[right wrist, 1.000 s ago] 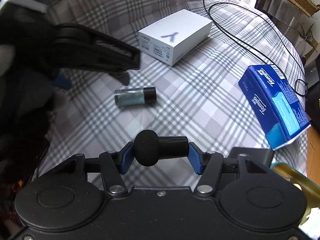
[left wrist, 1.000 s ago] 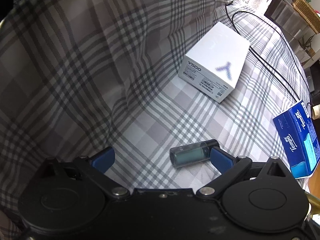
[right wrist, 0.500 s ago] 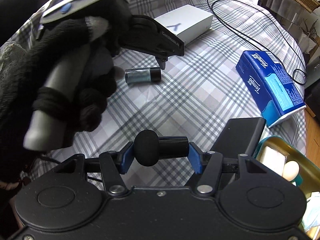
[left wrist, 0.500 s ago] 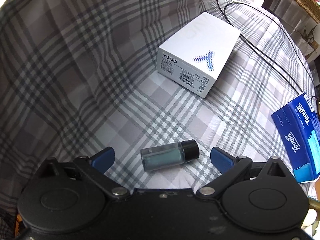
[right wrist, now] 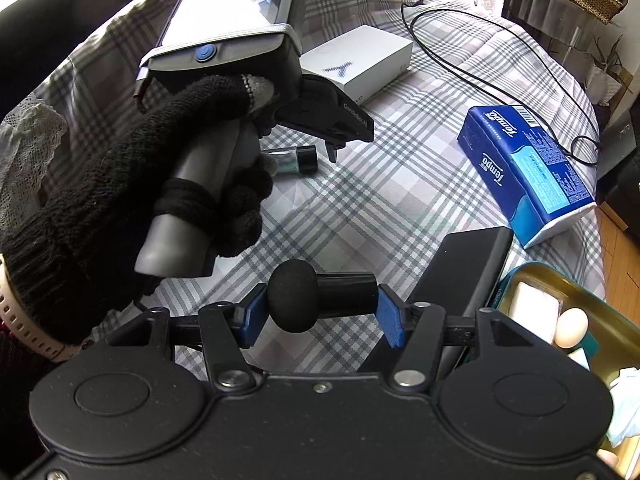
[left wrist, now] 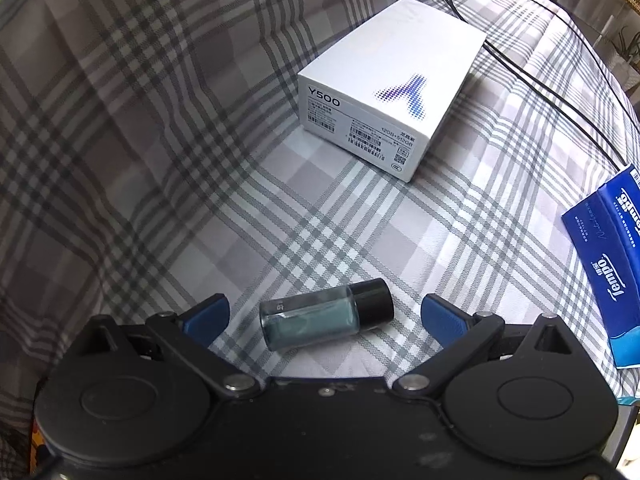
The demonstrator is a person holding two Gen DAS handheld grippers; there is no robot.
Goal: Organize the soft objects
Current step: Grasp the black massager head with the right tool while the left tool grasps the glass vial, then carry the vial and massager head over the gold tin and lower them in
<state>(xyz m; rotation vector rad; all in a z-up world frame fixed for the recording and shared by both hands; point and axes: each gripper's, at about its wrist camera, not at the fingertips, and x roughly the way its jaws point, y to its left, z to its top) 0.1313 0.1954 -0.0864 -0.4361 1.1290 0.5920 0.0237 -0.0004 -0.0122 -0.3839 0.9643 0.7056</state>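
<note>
A small glass bottle (left wrist: 316, 320) with teal contents and a black cap lies on its side on the plaid cloth (left wrist: 360, 216). My left gripper (left wrist: 324, 310) hangs over it, open, a blue pad on either side and neither touching the glass. The right wrist view shows the same bottle (right wrist: 294, 159) beyond a black-gloved hand (right wrist: 120, 184) that holds the left gripper. My right gripper (right wrist: 316, 306) is shut on a black foam-headed cylinder (right wrist: 294, 296), held crosswise above the cloth.
A white Y500 box (left wrist: 392, 92) stands behind the bottle. To the right are a blue Tempo tissue pack (right wrist: 524, 164) and a black cable (right wrist: 500, 68). A flat black slab (right wrist: 460, 264) and a gold tin (right wrist: 600, 292) holding white items and an egg sit near the right gripper.
The left gripper shifted over and sank, so the bottle went from beside its right pad to midway between both pads. The right gripper drew back; the slab and tin came into view.
</note>
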